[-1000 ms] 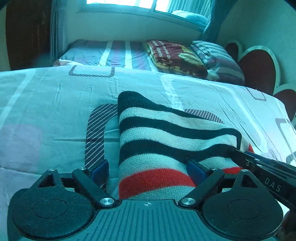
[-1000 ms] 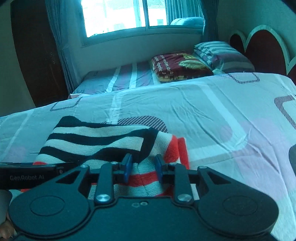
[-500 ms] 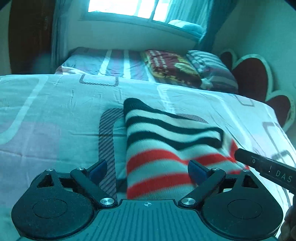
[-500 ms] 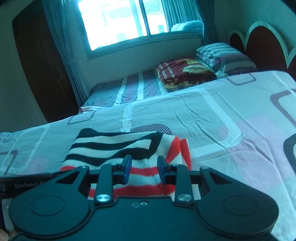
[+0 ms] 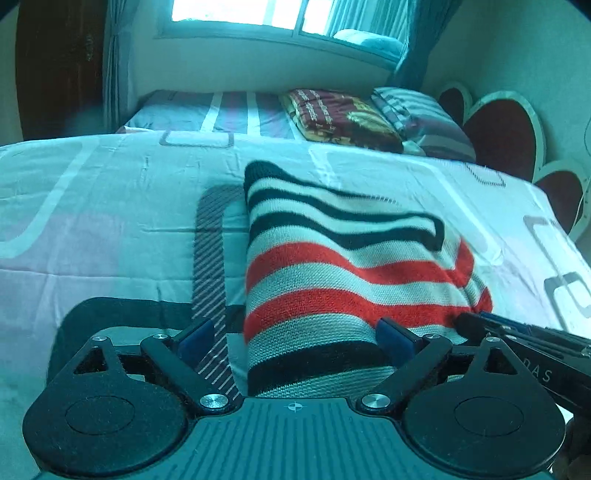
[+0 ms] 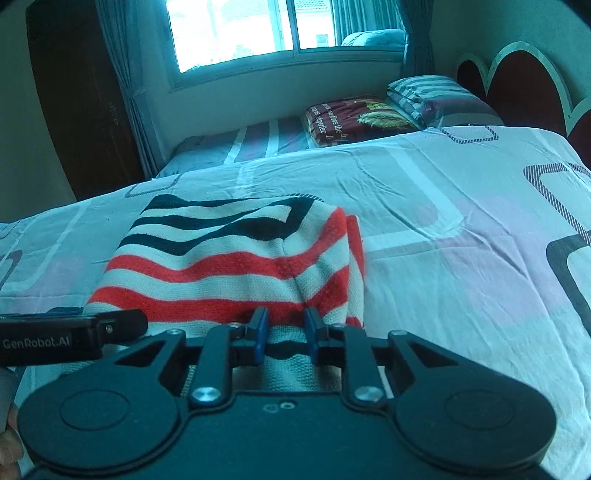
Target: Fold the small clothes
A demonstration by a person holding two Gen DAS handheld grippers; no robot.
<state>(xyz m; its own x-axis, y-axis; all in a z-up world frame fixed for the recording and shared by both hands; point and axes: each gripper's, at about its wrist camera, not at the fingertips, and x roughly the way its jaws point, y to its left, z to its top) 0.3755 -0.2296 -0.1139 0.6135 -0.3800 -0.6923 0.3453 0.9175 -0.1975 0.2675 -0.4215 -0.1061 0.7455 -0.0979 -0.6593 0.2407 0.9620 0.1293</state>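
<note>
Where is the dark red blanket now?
The blanket lies folded on the far bed under the window, left of the striped pillow.

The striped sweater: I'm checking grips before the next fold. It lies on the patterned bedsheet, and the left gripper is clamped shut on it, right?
Not quite. The striped sweater lies on the patterned bedsheet, but the left gripper stands wide open around it, as the left wrist view shows.

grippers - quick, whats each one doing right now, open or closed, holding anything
Left gripper: open wide, striped knit garment between its fingers, not pinched.
Right gripper: jaws have just been closing, nearly shut, pinching the garment's near edge.
</note>
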